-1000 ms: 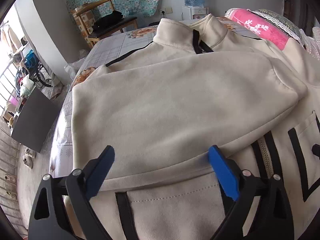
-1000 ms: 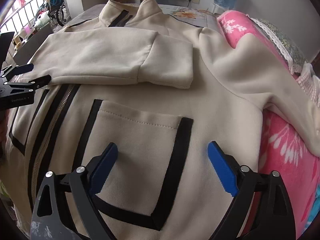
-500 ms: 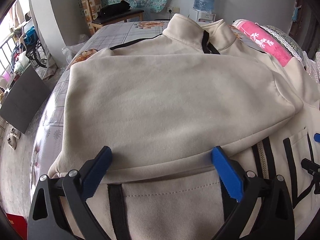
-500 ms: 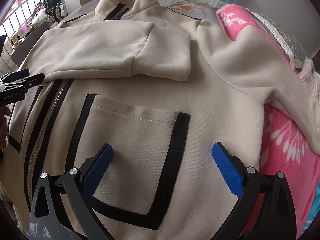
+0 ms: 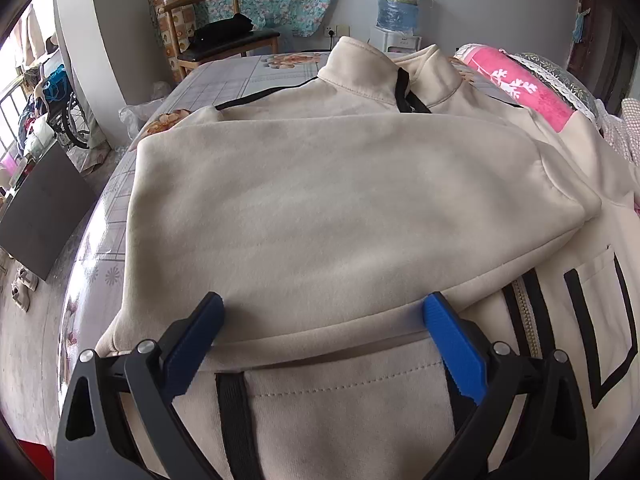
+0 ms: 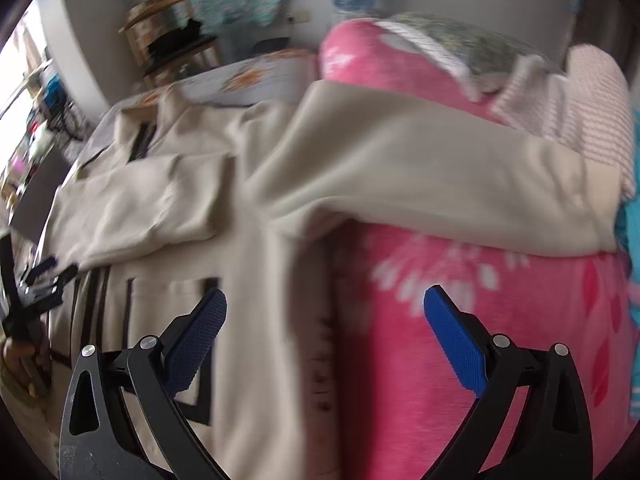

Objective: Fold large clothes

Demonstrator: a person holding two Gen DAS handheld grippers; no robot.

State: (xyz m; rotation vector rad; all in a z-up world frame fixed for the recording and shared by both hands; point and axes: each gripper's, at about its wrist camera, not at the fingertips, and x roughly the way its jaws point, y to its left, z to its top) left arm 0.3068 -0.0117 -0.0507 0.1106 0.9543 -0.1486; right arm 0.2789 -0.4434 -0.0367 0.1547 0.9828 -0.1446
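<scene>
The jacket [image 5: 340, 208] lies front-up on the bed [image 5: 240, 76], its left sleeve [image 5: 304, 216] already folded across the chest, while the right sleeve [image 6: 420, 176] is not yet folded and drapes out over a pink blanket [image 6: 500, 320]. The left gripper [image 5: 320, 324] hovers empty with jaws apart at the folded sleeve's near edge. The right gripper [image 6: 324, 316], also spread and empty, points toward the draped sleeve, so I judge that fold comes next, then the body folds.

A cream zip jacket [image 5: 340, 208] with black trim lies face-up on the bed, collar toward twelve o'clock, one sleeve [image 5: 360, 184] folded across its chest, the other sleeve [image 6: 420, 176] draped over pink bedding toward three o'clock.
</scene>
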